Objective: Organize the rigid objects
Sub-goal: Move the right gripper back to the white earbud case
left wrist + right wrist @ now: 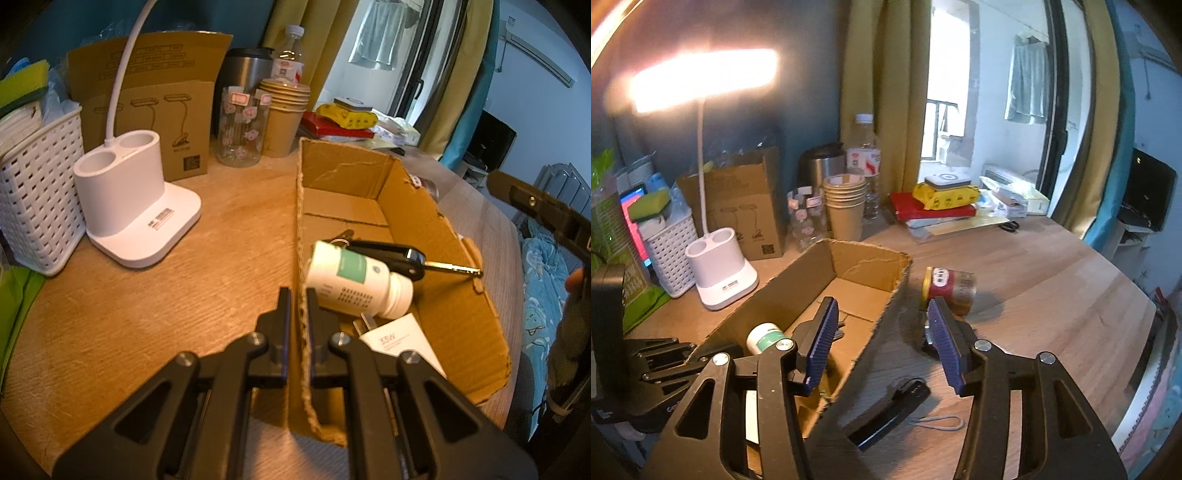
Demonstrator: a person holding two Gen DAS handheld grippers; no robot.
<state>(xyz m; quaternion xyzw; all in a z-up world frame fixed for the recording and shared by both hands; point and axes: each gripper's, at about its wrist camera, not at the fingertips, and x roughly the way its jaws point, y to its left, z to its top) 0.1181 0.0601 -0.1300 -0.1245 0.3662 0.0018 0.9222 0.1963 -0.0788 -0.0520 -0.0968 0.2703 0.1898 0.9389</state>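
Observation:
An open cardboard box point(424, 206) lies on the wooden desk. My left gripper point(298, 295) is shut on its near left wall, one finger on each side. Inside lie a white pill bottle point(354, 280) with a green label, a black car key point(391, 254) and a white charger point(399, 343). My right gripper point(882, 306) stands open above the box's point(798, 280) right wall, with nothing held. On the desk beyond it a red and gold can point(947, 288) lies on its side. A black device with a grey lanyard point(886, 413) rests beside the box.
A lit white desk lamp point(125, 206), a white basket point(37, 206) and a lamp carton stand at the back left. Paper cups point(284, 122), a glass jar point(240, 129) and bottles sit behind the box. Stacked books point(934, 210) are further right. The desk edge curves at the right.

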